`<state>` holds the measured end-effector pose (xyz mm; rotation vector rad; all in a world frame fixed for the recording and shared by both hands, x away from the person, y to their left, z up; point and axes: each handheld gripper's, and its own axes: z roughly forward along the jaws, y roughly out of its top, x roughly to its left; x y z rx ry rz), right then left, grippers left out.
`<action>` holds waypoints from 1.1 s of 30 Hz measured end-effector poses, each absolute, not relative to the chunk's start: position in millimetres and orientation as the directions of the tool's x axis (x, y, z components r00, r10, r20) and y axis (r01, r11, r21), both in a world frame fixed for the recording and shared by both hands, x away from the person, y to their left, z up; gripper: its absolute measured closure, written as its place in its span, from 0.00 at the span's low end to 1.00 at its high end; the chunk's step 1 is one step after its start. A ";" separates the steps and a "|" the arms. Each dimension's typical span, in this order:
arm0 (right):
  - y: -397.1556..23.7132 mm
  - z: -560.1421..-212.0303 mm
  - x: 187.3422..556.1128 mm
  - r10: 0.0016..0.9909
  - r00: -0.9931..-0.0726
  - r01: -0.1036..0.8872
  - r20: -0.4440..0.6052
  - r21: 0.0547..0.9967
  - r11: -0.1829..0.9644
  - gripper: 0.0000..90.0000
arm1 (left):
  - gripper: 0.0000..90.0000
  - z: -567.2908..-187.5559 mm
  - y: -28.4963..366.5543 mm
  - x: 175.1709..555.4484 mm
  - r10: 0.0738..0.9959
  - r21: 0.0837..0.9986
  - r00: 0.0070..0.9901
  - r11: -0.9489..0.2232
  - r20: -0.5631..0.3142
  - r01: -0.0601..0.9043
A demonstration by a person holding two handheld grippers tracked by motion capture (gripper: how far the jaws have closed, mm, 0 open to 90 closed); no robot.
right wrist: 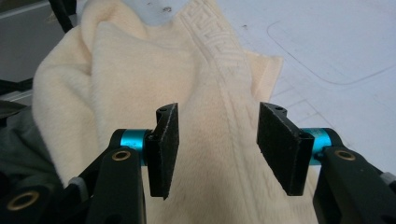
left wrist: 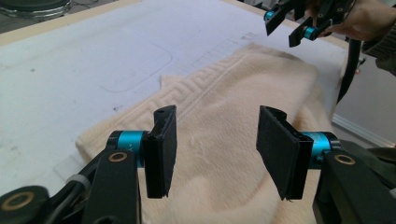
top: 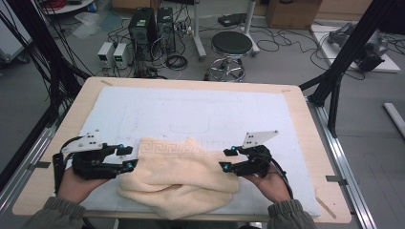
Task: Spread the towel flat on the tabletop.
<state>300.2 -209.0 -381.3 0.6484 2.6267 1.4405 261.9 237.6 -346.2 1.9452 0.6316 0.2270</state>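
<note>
Just white mat point(top: 191, 112) beneath folded towel point(top: 179, 176)

Wood table point(top: 305, 124) w/ white mat point(top: 191, 112) on top; folded cream towel point(top: 179, 176) on mat, near edge

No legible text, label, brand, number or sign on any surface in view.

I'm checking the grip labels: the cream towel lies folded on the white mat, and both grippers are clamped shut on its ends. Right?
Not quite. The towel does lie folded on the white mat, but both grippers are open. The left gripper view shows the left gripper with its jaws apart above the cloth; the right gripper view shows the same for the right gripper.
</note>
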 end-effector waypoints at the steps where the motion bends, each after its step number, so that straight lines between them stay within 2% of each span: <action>1: -205.7 -383.0 303.3 0.394 -0.909 0.324 0.132 0.819 0.473 0.51 | 0.52 -350.1 233.1 267.1 0.525 0.885 0.845 -0.337 -0.107 0.321; 4: -199.0 -387.2 309.2 0.386 -0.912 0.325 0.137 0.815 0.479 0.50 | 0.51 -360.3 225.1 279.2 0.527 0.876 0.846 -0.370 -0.076 0.309; 6: -192.2 -396.9 318.3 0.385 -0.909 0.347 0.156 0.796 0.497 0.50 | 0.52 -380.1 214.4 294.9 0.525 0.850 0.847 -0.403 -0.090 0.339; 8: -189.5 -405.9 323.2 0.393 -0.903 0.370 0.175 0.781 0.503 0.54 | 0.54 -394.9 208.4 301.0 0.511 0.821 0.848 -0.420 -0.139 0.387; 13: -187.5 -422.7 320.5 0.356 -0.912 0.377 0.203 0.756 0.535 0.86 | 0.64 -424.3 197.6 299.4 0.458 0.718 0.858 -0.514 -0.233 0.469; 15: -190.9 -425.3 318.7 0.351 -0.914 0.372 0.204 0.766 0.524 0.94 | 0.73 -427.8 196.7 299.4 0.456 0.695 0.855 -0.532 -0.247 0.484; 17: -193.0 -425.4 318.6 0.345 -0.914 0.377 0.215 0.766 0.521 0.95 | 0.84 -430.5 190.6 297.2 0.433 0.672 0.863 -0.560 -0.261 0.484; 18: -193.6 -424.3 318.2 0.346 -0.914 0.375 0.212 0.769 0.518 0.96 | 0.93 -430.0 188.4 295.6 0.422 0.673 0.869 -0.567 -0.257 0.475; 20: -194.7 -420.7 317.6 0.346 -0.912 0.379 0.219 0.771 0.512 0.96 | 0.98 -428.3 186.4 294.5 0.415 0.674 0.880 -0.584 -0.231 0.452; 27: -199.6 -386.2 321.7 0.367 -0.919 0.322 0.145 0.814 0.484 0.96 | 0.99 -395.3 203.4 293.6 0.458 0.798 0.862 -0.426 -0.217 0.427; 31: -201.4 -365.9 325.2 0.372 -0.922 0.282 0.105 0.840 0.463 0.96 | 0.99 -375.5 211.3 292.1 0.467 0.834 0.861 -0.379 -0.202 0.401; 33: -200.5 -343.7 328.8 0.390 -0.920 0.234 0.040 0.855 0.464 0.96 | 0.99 -355.7 217.1 288.7 0.471 0.865 0.863 -0.340 -0.184 0.370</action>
